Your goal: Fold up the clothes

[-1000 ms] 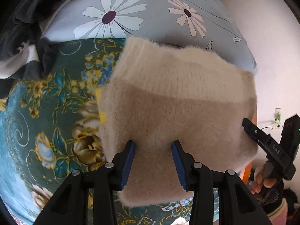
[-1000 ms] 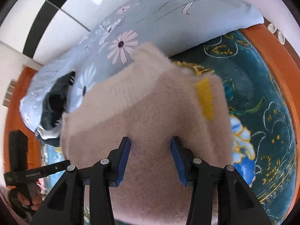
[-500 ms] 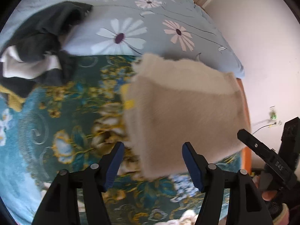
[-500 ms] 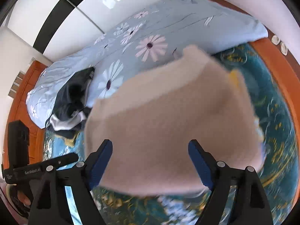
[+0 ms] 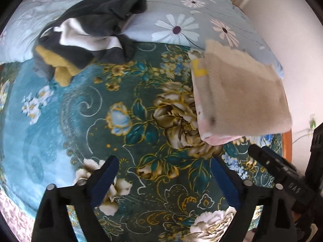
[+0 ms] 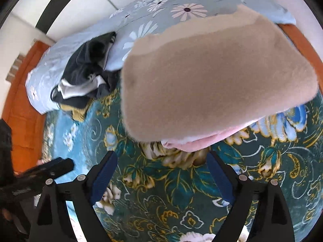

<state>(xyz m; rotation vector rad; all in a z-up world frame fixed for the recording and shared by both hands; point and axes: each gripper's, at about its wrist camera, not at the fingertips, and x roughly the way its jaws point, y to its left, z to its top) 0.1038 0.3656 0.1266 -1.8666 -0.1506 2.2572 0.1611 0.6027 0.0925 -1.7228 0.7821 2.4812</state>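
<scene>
A second ago both pairs of tongs were clenched on the near edge of the folded, fuzzy beige sweater (image 5: 242, 92). Their jaws have since just been opening, and both now stand wide apart with nothing between them, only the bedspread showing in the gaps. The sweater, which filled both views before, now sits farther off and higher in each picture, clear of the blue pads.

In the left wrist view the left tongs (image 5: 165, 179) are released over the teal floral bedspread with gold and cream roses (image 5: 129, 121). The sweater lies up and to the right of them, near the bed's right edge. A yellow patch shows at its upper left corner, and a pink layer peeks out along its near edge. The right tongs show as a black arm at the lower right of this view.

In the right wrist view the right tongs (image 6: 161, 179) are likewise released, and the folded sweater lies just beyond their tips, its pink underlayer facing them.

Farther back, a crumpled heap of dark grey, white and mustard clothes (image 5: 90, 28) rests where the bedspread meets the pale blue daisy-print quilt (image 5: 181, 10), well apart from the sweater.
</scene>
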